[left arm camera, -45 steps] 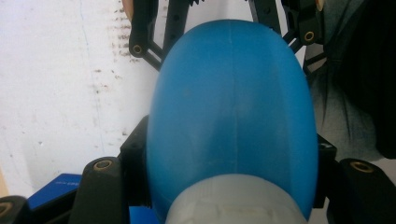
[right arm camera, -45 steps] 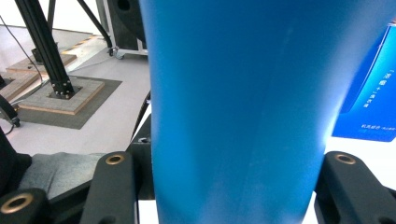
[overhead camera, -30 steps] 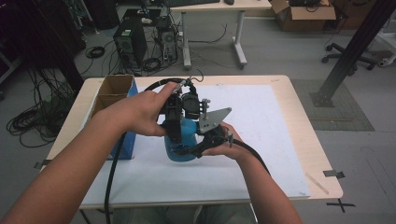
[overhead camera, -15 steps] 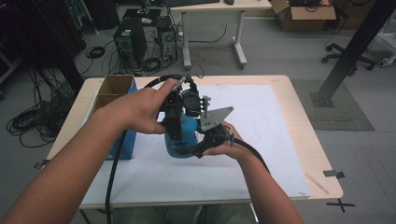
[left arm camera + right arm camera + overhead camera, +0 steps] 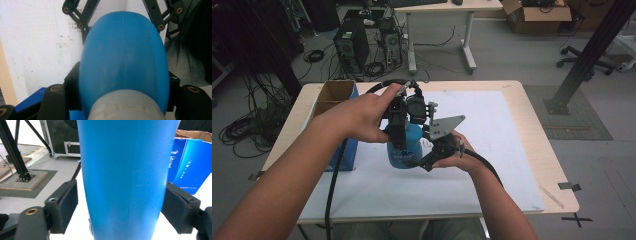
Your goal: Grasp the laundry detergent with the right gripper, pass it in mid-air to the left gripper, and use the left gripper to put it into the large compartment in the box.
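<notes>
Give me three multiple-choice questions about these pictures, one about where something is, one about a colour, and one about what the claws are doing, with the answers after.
1. Where does the open cardboard box sit?
A. at the table's left edge
B. on the floor by the office chair
C. at the table's right edge

2. What colour is the bottle between the hands?
A. red
B. blue
C. green

3. How does the right claw stand at the bottle?
A. wide open, far from it
B. shut below it on the paper
C. one jaw on each side of its body

Answers: 1 A, the high view shows the box by the left edge of the table. 2 B, it is blue in all three views. 3 C, the right gripper view shows a pad at either side; the left claw straddles it likewise near its pale neck.
</notes>
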Motion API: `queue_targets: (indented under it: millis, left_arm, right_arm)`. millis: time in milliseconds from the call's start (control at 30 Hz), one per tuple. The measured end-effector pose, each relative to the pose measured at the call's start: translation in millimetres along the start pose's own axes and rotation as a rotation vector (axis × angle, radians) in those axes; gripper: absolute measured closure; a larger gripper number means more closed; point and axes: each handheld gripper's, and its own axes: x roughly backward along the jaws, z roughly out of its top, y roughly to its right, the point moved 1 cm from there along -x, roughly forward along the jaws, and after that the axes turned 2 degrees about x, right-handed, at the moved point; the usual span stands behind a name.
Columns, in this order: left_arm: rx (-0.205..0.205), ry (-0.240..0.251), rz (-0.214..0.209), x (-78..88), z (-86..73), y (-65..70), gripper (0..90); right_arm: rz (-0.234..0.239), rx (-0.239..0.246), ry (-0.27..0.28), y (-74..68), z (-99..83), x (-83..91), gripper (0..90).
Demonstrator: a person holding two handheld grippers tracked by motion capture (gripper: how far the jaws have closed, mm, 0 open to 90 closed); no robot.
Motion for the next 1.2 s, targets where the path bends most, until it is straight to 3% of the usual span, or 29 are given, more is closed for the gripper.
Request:
queue_targets:
  millis: [400,667,1200]
  left_arm:
    - [0.008,0.0,-0.005,0.8,1.9,-2.0,38.5]
    - [0.04,-0.008,-0.011,3.0,2.4,-5.6,38.5]
    - [0.272,0.012,0.025,14.1,-7.0,-23.0,38.5]
  right_arm:
    - [-0.012,-0.006,-0.024,-3.7,0.4,16.2,1.1]
    - [-0.021,-0.002,-0.061,-4.4,-3.9,30.5,0.1]
    - [-0.076,0.025,-0.147,2.9,-2.9,62.6,0.4]
